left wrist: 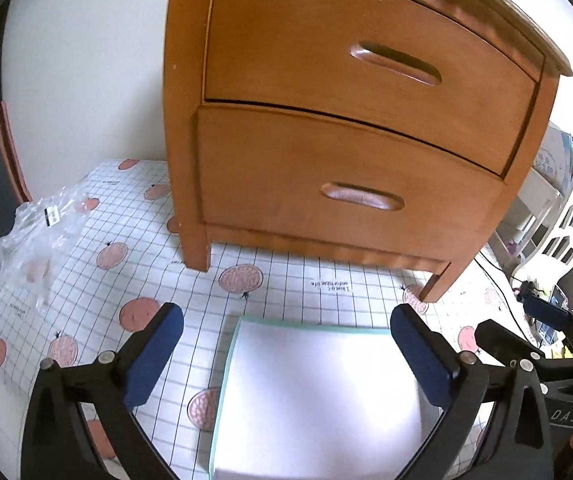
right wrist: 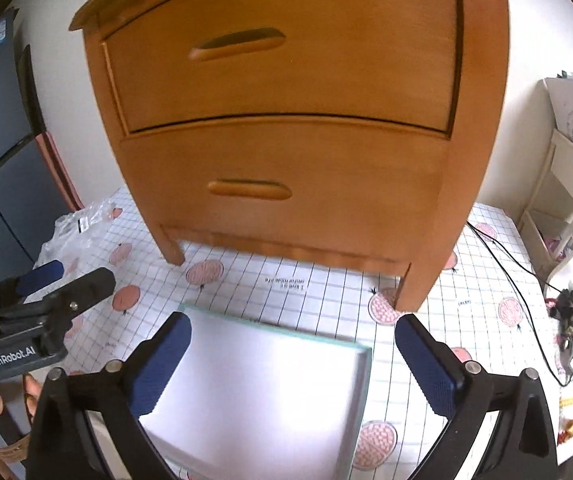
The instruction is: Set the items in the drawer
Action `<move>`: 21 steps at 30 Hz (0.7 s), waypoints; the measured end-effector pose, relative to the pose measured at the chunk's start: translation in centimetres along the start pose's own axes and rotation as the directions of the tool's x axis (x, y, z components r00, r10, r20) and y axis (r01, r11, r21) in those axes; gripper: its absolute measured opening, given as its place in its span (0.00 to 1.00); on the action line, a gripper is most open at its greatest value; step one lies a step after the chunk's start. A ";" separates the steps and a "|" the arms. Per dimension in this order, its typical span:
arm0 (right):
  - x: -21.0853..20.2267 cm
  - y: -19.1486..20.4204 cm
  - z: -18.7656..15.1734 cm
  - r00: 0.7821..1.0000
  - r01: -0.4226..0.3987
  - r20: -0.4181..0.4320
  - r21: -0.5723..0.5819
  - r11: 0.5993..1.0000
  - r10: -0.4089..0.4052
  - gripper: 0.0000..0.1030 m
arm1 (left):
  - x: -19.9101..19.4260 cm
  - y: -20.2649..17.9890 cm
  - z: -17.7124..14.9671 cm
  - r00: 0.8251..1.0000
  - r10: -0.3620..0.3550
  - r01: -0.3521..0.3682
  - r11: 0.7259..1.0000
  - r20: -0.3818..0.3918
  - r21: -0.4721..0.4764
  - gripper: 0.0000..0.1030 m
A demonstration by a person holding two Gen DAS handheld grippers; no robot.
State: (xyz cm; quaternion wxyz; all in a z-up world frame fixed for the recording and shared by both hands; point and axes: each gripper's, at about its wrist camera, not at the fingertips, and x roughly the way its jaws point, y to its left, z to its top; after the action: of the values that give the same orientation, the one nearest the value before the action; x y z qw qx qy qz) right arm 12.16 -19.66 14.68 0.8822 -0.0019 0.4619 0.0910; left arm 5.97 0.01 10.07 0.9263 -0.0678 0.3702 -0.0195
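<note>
Lying flat before the closed wooden drawers (left wrist: 350,184), glossy white pale-green-edged box (left wrist: 318,400), both hand-held grippers spread

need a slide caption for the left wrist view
Open left tongs hover over a white box before a wooden cabinet, both drawers shut.

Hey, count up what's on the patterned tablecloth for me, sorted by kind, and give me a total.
Wooden cabinet: 1, with 2 closed drawers
White pad: 1
Clear plastic bag: 1
Total: 3 things on the cloth. The clutter at the far right edge is too small to sort.
</note>
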 end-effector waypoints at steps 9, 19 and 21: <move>-1.2 0.0 -4.0 0.999 0.026 -0.026 0.024 0.999 -0.025 1.00 | -0.9 -0.2 -4.0 0.999 -0.009 0.009 1.000 -0.037 0.020 1.00; -1.7 -0.3 -7.6 0.998 0.047 -0.038 0.051 0.998 -0.046 1.00 | -1.3 0.0 -7.7 0.999 -0.011 0.010 1.000 -0.046 -0.012 1.00; -1.5 -0.2 -8.5 0.998 0.053 -0.044 0.044 0.998 -0.051 1.00 | -1.0 0.0 -8.1 0.998 0.038 -0.038 0.999 -0.047 0.001 1.00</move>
State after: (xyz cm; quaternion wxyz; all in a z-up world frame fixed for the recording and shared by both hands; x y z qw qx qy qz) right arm 4.45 -20.87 11.03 0.8741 0.0042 0.4823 0.0573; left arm -0.33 -0.84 4.89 0.9175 -0.0603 0.3932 -0.0033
